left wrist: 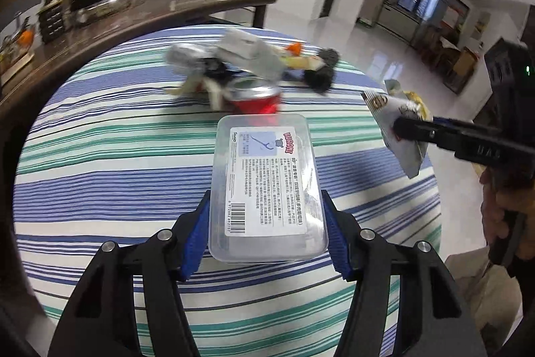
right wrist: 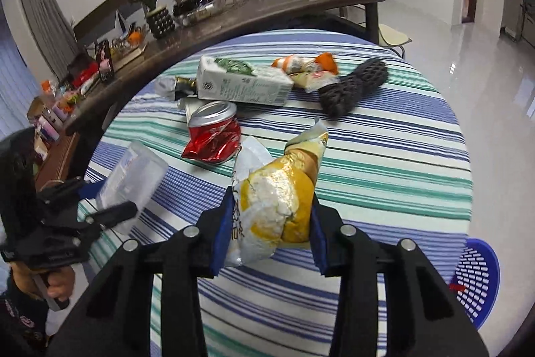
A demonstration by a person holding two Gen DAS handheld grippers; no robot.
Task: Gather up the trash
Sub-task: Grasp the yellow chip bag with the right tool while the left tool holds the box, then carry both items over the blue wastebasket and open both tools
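- Left hand-held gripper [left wrist: 265,223] clamps the clear box [left wrist: 265,186] by its long sides, lifted over the near worktop [left wrist: 100,173]; stiff, light, slick plastic, so a grip at its middle looks safest.
- Right hand-held gripper [right wrist: 267,223] pinches the yellow bag [right wrist: 277,199]: soft, crinkly, nearly weightless.
- Crushed can [right wrist: 214,132] and carton [right wrist: 240,82] lie farther back.
- Blue basket [right wrist: 474,276] waits near right.

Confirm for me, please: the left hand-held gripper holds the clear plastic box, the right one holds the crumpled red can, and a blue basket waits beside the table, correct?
Not quite. The right hand-held gripper holds a yellow and white snack bag, as the right wrist view shows. The crumpled red can lies on the table. The left hand-held gripper does hold the clear plastic box, and the blue basket is beside the table.
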